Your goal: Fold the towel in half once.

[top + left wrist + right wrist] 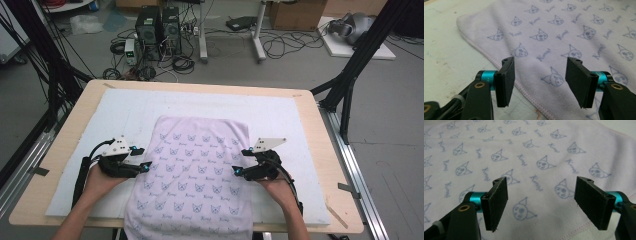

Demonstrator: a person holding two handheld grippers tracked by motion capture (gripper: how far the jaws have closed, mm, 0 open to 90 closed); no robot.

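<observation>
My pale lilac towel (192, 170), printed with small blue cat faces, is lying flat mid-table, its near end hanging over the table's near edge.

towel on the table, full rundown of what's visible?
The towel is pale lilac terry-looking cloth printed with rows of small blue cat-like faces and script words, with a stitched hem along its edges. It lies spread flat on the white mat, its near end hanging over the table's front edge. The left gripper and right gripper sit at its side edges, jaws open; whether they touch the cloth cannot be told.
</observation>
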